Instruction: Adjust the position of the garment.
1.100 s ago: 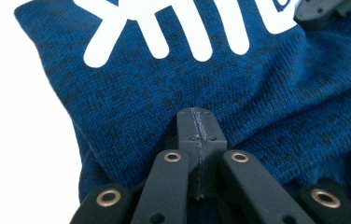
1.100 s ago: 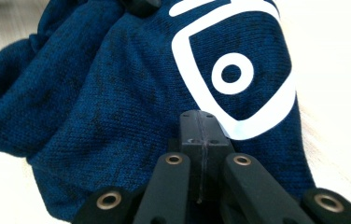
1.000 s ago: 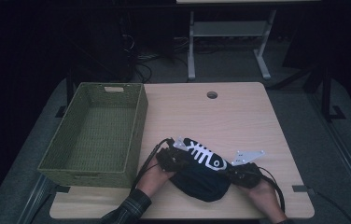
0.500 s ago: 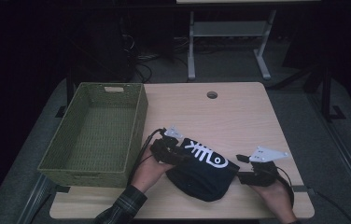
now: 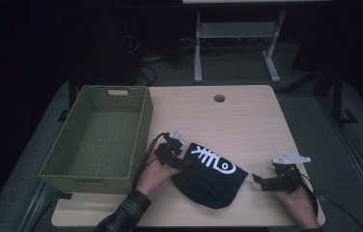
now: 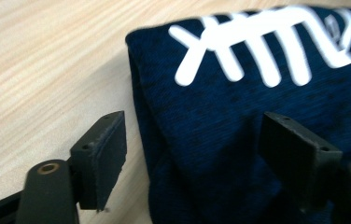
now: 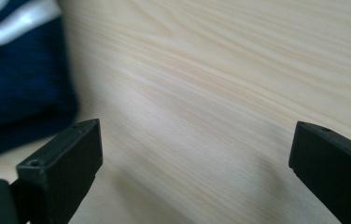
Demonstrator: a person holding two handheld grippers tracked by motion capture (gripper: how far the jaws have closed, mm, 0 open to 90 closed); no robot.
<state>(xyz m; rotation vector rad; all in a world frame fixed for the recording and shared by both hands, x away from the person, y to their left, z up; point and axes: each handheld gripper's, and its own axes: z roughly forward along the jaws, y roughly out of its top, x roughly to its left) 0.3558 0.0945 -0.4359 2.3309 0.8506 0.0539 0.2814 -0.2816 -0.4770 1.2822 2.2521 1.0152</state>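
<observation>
Woven green basket (image 5: 97,137) sits empty at the table's (image 5: 247,121) left. The folded navy cloth (image 5: 208,176) lies beside it near the front edge. Left gripper (image 6: 194,154), jaws just opened, straddles the cloth's edge unpressed. Right gripper (image 5: 259,181), jaws just opened, hovers apart, holding nothing.

One wooden table (image 5: 247,121) stands here. On it there is one green woven basket (image 5: 97,137), at the left, and one dark blue folded garment (image 5: 208,181) with a white fish-bone print, at the near edge. Two hand-held grippers are over the table: the left gripper (image 5: 185,164) at the garment's left end, the right gripper (image 5: 259,181) near right. Two hands hold them.
</observation>
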